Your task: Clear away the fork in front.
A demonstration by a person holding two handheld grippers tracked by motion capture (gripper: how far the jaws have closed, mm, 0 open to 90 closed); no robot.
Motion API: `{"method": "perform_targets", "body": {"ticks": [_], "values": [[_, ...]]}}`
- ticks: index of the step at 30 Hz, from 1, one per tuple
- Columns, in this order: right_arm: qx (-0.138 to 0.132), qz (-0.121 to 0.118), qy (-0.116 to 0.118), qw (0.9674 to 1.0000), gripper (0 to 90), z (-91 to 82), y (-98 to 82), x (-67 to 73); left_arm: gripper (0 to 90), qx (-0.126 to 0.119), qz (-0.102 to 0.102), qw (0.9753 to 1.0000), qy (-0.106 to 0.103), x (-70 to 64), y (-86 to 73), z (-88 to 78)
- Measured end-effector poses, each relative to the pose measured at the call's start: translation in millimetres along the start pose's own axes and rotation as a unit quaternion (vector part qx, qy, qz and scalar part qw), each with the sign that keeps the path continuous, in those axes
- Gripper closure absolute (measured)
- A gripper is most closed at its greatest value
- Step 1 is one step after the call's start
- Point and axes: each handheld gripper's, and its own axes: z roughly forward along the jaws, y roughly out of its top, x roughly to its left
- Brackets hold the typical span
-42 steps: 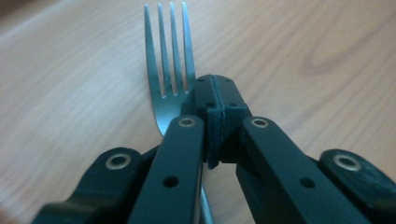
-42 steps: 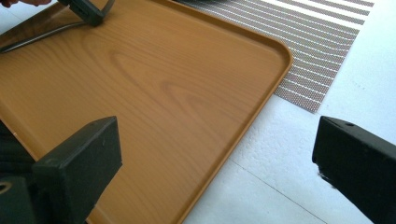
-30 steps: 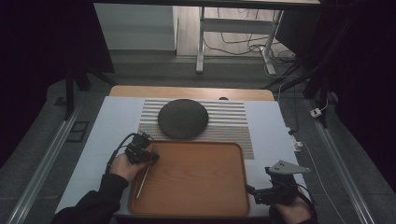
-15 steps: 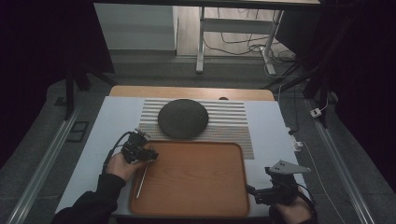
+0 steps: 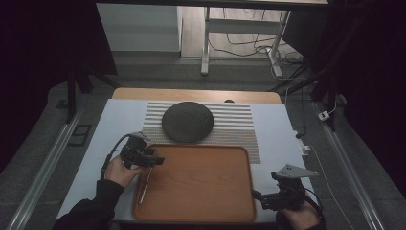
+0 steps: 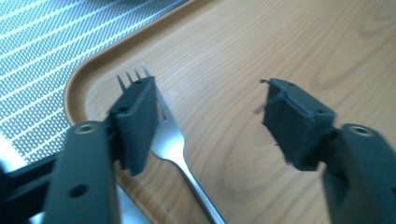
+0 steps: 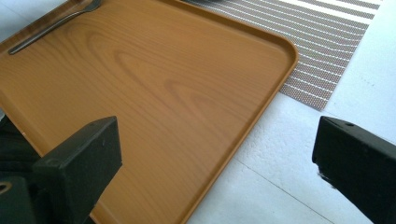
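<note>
Dark floor and cables lie behind the pale table [image 5: 91, 143], and on the table you have a striped placemat [image 5: 239, 125] with a round dark plate [image 5: 187, 121] on it, and in front of it a wooden tray [image 5: 201, 182].

Your left gripper [image 5: 152, 161] has just been opening its jaws. One second ago, in the high view, it was lower on the left side of the tray, over the fork; now it is a little nearer to the far left corner and its jaws stand apart. In the left gripper view the fork [image 6: 175, 149] lies flat on the tray [image 6: 261, 51], tines toward the rounded corner. One pad is over the head of the fork, and I cannot tell if it touches; the other pad is well apart from it. So I judge that nothing is gripped and that you have let go of the fork.

The fork itself has not moved between the pictures. It is still along the left edge of the tray, in the high view as a thin line [image 5: 145, 184] just below your left hand [image 5: 120, 170].

Your right gripper [image 5: 266, 198] waits at the near right corner of the tray, in the same place as before, with its jaws wide and nothing between them. In the right gripper view the fork [image 7: 51, 27] is far off, at the opposite edge.

For the work, I think placing the fork on the tray is done. You can lift the left gripper straight up, so the pad does not drag the fork.
</note>
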Motion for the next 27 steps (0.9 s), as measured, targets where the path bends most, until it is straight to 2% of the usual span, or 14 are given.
{"method": "perform_targets", "body": {"ticks": [1, 5, 10, 11, 16, 23, 27], "values": [[0.001, 0.000, 0.001, 1.0000, 1.4, 0.1, 0.1, -0.1, 26.4, -0.009, 0.002, 1.0000, -0.004, -0.4, -1.3, -3.7], [0.005, 0.000, 0.003, 1.0000, 1.4, 0.6, 0.3, -0.1, 18.2, -0.017, 0.000, 0.9998, -0.010, -1.3, -3.3, -10.0], [0.007, 0.001, 0.004, 1.0000, 1.5, 1.2, 0.5, -0.1, 14.7, -0.019, 0.008, 0.9998, -0.002, -4.3, -7.1, -20.1], [0.007, 0.003, 0.004, 1.0000, 1.4, 1.1, 0.5, -0.4, 11.8, -0.021, 0.009, 0.9997, -0.002, -4.6, -8.4, -22.5], [0.006, 0.008, 0.007, 0.9999, 1.4, 0.9, 0.5, -1.9, 5.8, -0.041, 0.009, 0.9991, -0.006, -6.1, -16.2, -35.6], [0.006, 0.011, 0.010, 0.9999, 1.4, 1.1, 0.3, -2.3, 3.2, -0.062, 0.005, 0.9980, -0.007, -12.8, -28.5, -53.6], [0.007, 0.011, 0.010, 0.9999, 1.4, 1.1, 0.4, -2.2, 1.9, -0.066, 0.001, 0.9978, -0.008, -16.6, -36.5, -61.3]]}}
